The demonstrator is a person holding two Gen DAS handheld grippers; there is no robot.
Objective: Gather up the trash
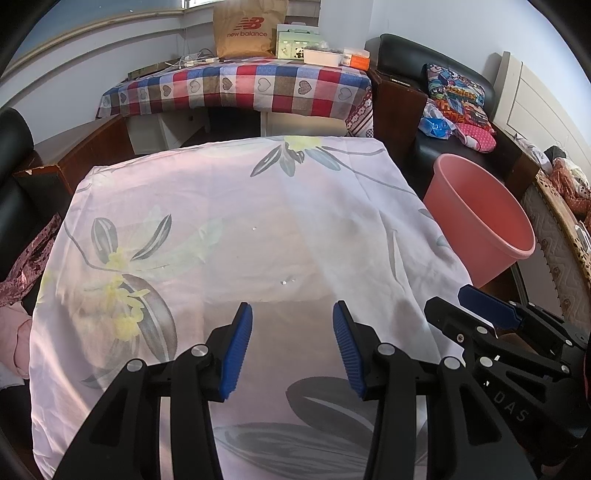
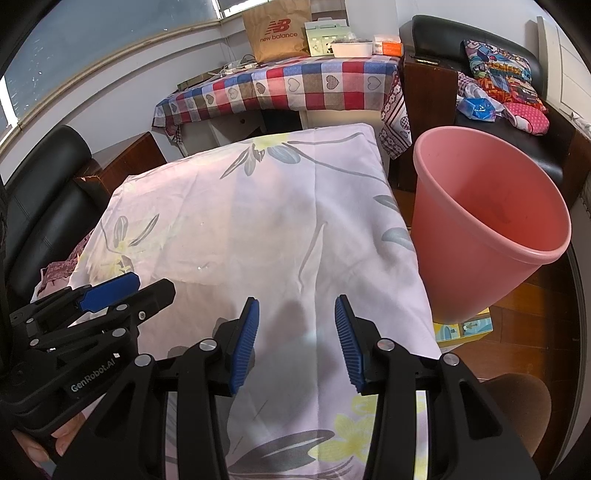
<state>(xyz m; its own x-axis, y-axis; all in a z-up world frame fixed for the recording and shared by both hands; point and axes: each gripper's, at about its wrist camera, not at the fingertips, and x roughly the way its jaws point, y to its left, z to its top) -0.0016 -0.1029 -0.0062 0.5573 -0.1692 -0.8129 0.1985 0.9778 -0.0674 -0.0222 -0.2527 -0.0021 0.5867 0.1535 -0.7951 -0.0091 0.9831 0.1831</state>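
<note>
A table under a pale pink cloth (image 1: 229,206) printed with grey and yellow flowers fills both views. Two tiny white scraps lie on it, one at mid-table (image 1: 253,228) and one nearer (image 1: 286,281); the right wrist view shows one white scrap (image 2: 200,267). A pink plastic bin (image 2: 480,229) stands off the table's right edge, mouth tilted toward me, also in the left wrist view (image 1: 480,221). My left gripper (image 1: 291,307) hovers open over the near cloth, nothing between its blue pads. My right gripper (image 2: 296,301) is open and empty beside it.
A checked-cloth table (image 1: 258,88) at the back carries a paper bag (image 1: 245,29) and boxes. Black sofas flank the table; the right one holds colourful cushions (image 2: 502,74). A brown stool (image 2: 517,402) and a colourful box (image 2: 465,326) sit on the wooden floor by the bin.
</note>
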